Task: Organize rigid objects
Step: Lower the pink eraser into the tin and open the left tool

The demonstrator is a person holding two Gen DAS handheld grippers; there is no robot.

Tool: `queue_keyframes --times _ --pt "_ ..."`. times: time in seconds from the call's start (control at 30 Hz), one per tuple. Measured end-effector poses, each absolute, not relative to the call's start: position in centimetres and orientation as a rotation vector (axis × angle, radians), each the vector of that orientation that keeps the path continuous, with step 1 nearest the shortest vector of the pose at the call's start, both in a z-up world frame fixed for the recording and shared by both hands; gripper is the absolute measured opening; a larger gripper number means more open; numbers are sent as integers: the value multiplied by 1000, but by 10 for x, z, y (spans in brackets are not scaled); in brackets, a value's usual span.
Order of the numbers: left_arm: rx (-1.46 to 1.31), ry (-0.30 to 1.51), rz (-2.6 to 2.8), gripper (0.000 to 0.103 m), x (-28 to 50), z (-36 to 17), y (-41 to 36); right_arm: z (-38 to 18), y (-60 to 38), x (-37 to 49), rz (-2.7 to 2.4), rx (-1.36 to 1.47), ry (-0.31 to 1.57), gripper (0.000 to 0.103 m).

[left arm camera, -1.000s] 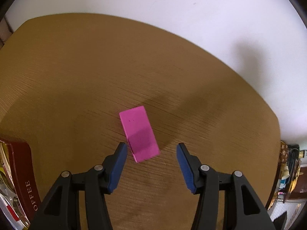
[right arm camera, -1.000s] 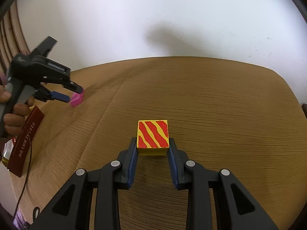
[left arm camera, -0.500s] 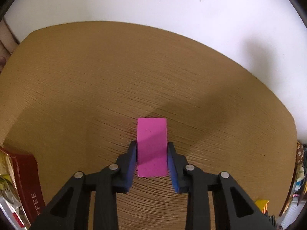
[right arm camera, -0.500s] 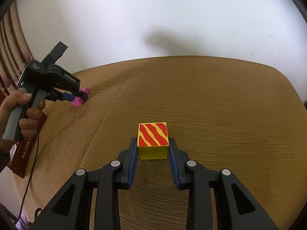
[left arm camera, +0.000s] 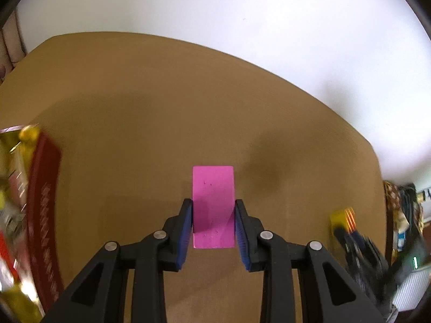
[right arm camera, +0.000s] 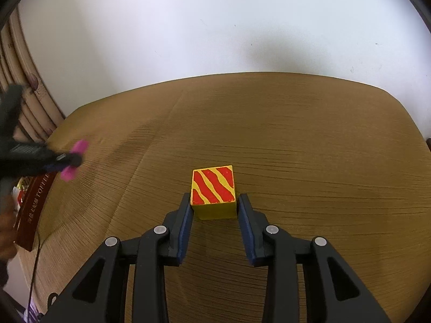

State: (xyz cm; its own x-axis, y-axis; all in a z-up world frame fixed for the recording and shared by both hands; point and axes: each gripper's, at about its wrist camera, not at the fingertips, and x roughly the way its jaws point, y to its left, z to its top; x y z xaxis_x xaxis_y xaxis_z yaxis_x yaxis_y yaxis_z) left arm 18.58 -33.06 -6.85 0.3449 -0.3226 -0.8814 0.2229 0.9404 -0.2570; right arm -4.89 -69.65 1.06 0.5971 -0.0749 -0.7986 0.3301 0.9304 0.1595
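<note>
My left gripper [left arm camera: 213,204] is shut on a pink flat block [left arm camera: 212,188], held above the brown table [left arm camera: 134,107]. In the right wrist view the same pink block [right arm camera: 80,146] shows blurred at far left, clamped in the left gripper [right arm camera: 67,160]. A yellow cube with red stripes [right arm camera: 212,185] rests on the table between the fingers of my right gripper [right arm camera: 215,196]. Its jaws are opening, and a thin gap shows beside the right pad. The left wrist view catches the cube [left arm camera: 343,216] and right gripper [left arm camera: 347,231] blurred at far right.
A dark red toffee box [right arm camera: 32,210] lies at the table's left edge, with gold-wrapped items [left arm camera: 13,161] beside it. A person's hand [right arm camera: 5,231] holds the left gripper. A white wall stands behind the table. Curtains [right arm camera: 27,102] hang at left.
The left gripper closed on the pink block, lifted it off the table and carried it sideways. The right gripper's jaws have widened slightly around the striped cube.
</note>
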Motion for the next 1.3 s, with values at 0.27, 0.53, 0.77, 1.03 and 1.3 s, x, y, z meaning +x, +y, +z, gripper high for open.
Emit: queue_keyframes --times 0.27,0.53,0.77,1.03,1.3 --pt "-117 1086 -293 30 134 -14 -222 10 -694 -39 -262 276 929 30" --pt "-104 1148 -206 30 117 -26 -125 0 -679 -20 -284 224 950 29" --pt "-53 1170 -236 31 107 -56 -130 -5 -662 -9 -301 186 961 29" --pt "-20 1188 -238 31 104 -76 -127 -11 -649 -2 -315 165 967 29" --pt "96 1108 -193 33 83 -77 -130 -16 -636 -2 -335 136 974 29"
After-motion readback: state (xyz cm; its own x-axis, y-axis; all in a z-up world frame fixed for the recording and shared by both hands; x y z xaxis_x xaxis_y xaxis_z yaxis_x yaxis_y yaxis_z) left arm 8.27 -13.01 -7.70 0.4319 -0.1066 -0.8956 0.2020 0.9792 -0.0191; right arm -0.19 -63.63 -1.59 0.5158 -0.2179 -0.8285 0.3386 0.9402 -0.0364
